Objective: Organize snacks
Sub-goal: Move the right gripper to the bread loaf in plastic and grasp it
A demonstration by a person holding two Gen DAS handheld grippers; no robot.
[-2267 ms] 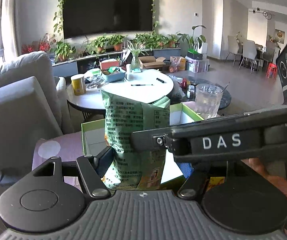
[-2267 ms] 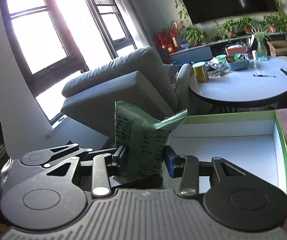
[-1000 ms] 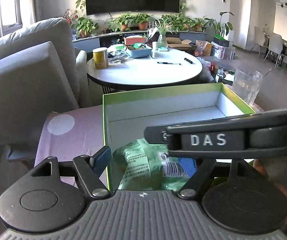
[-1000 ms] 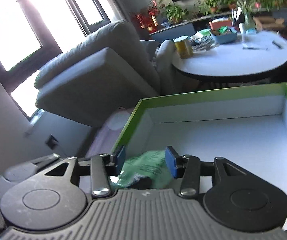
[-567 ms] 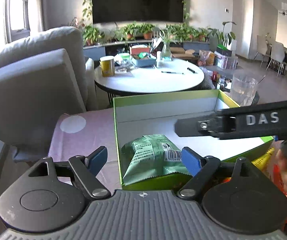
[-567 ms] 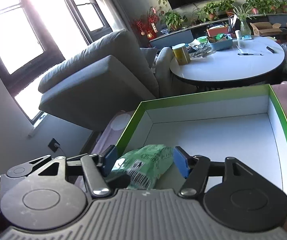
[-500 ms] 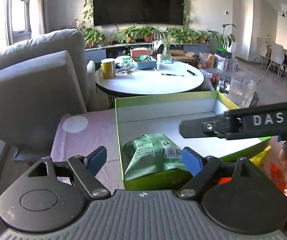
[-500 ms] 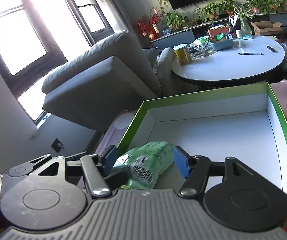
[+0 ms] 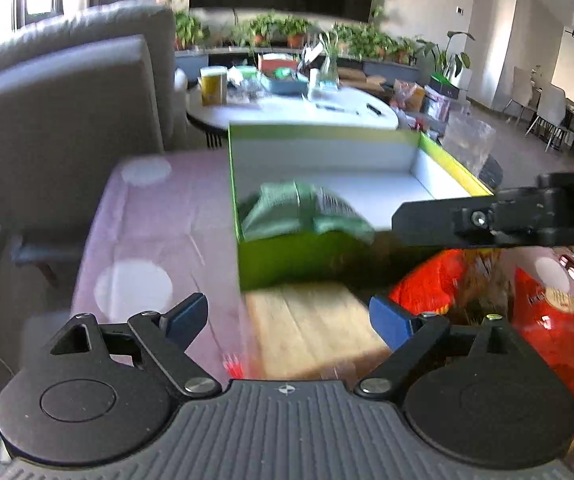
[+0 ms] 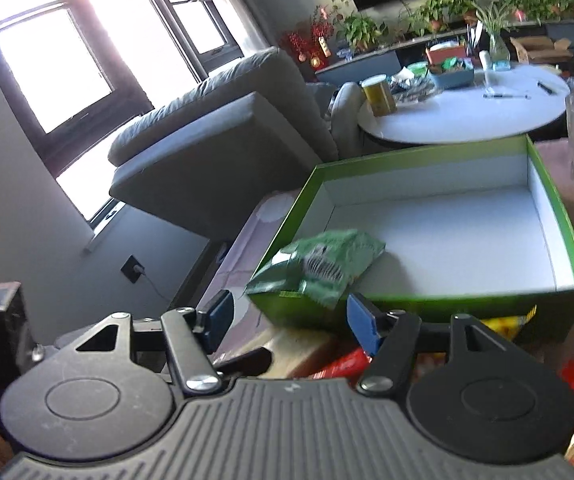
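Green snack bag (image 9: 305, 212) lay inside the green-rimmed white box (image 9: 327, 132), in the near left corner, one end riding up over the near wall (image 10: 295, 268). Rest of the box floor was bare.

Left gripper (image 9: 287, 318) hung short of the box, over the wooden surface (image 9: 311, 328) and the pink dotted cloth (image 9: 155, 232). Its jaws were opening, nothing between them, blue pads (image 9: 387, 320) clear of everything.

Right gripper (image 10: 287, 316) sat just short of the box's near wall, jaws apart and empty; the bag showed beyond the gap, not touched by either pad. In the left wrist view the right gripper's black finger (image 9: 467, 220) crossed in from the right, level with the near right corner of the box.

Red snack packet (image 9: 543, 304) lay on the surface just right of the box front; a yellow packet edge (image 10: 507, 326) showed under the near wall in the right wrist view. Both views were motion-blurred.

Background: grey sofa (image 10: 223, 140), round white table (image 10: 467, 112) with a yellow tin (image 10: 379, 96).
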